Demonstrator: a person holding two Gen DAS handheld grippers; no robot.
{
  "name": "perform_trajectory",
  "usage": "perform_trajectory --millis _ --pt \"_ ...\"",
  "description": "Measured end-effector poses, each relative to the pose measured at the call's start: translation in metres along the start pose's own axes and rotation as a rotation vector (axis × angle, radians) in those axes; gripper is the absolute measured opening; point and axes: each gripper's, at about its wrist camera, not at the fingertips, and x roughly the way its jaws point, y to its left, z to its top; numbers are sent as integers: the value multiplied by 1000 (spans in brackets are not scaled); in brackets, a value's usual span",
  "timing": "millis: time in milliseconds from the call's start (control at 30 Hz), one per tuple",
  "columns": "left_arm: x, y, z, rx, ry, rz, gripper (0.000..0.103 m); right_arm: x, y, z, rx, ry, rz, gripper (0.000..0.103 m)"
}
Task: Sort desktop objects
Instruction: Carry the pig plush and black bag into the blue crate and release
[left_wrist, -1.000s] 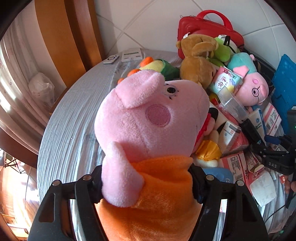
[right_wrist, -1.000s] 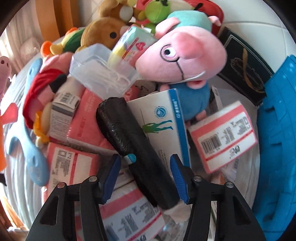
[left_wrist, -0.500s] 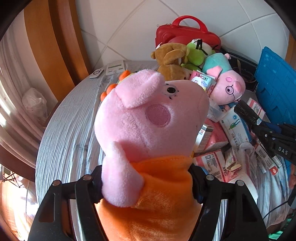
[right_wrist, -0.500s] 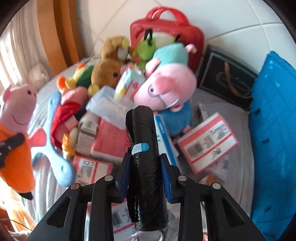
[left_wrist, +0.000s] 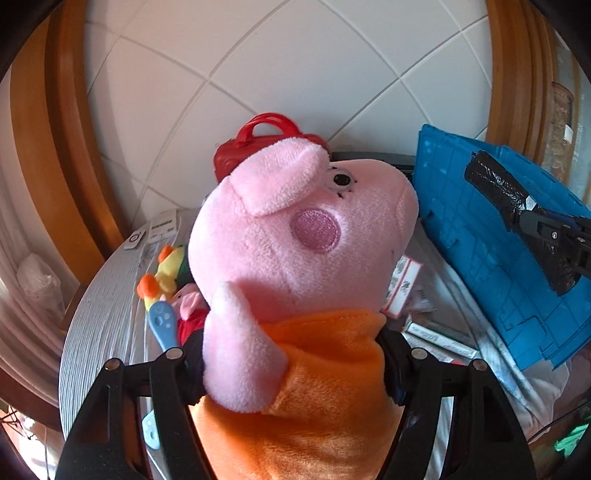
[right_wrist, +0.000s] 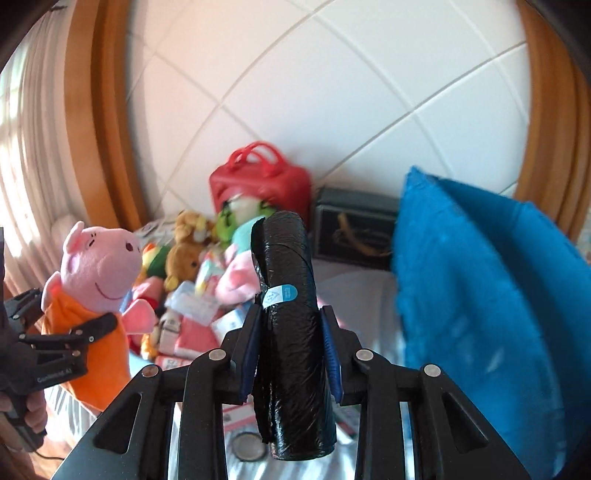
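Right wrist: R gripper (right_wrist: 290, 350) clamped on upright black roll (right_wrist: 286, 332); L gripper (left_wrist: 291, 363) squeezing upright pig plush (left_wrist: 295, 258).

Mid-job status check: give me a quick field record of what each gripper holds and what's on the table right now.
left gripper: shut on pink pig plush, orange dress, held above the table
right gripper: shut on black bag roll, upright, lifted
blue crate: at right, beside the roll
toy pile: bear, green plush, second pig, still on the table
red case: against the tiled wall
boxes: pink-and-white packs, under the raised grippers
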Motion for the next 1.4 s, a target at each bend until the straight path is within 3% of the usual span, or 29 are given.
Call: perform_trajectory --millis 367,600,700,767,867,1033,1167,1300,1400 --pt "-46 -175 92 143 -164 -180 70 -116 -161 25 89 -129 -139 30" --pt "-71 -291 159 196 -227 -315 70 -148 -267 18 108 -117 -288 30" --pt "-71 -340 180 206 -246 -330 70 -145 -311 5 118 -71 -311 30" --pt "-60 -372 188 203 -211 -337 70 -138 -337 -6 126 -39 -327 30" --pt "-25 -417 188 213 -75 -371 70 -131 -367 -24 150 -9 -316 30" --pt "36 -475 156 279 142 -373 72 -114 -399 -37 159 40 -281 30" --pt "63 -499 138 328 252 -355 73 -95 -407 -47 129 82 -269 30" --pt "80 -515 126 362 291 -296 75 -82 -412 -51 107 96 -263 31" --pt "89 -511 123 344 358 -323 76 -74 -413 -52 84 84 -299 31"
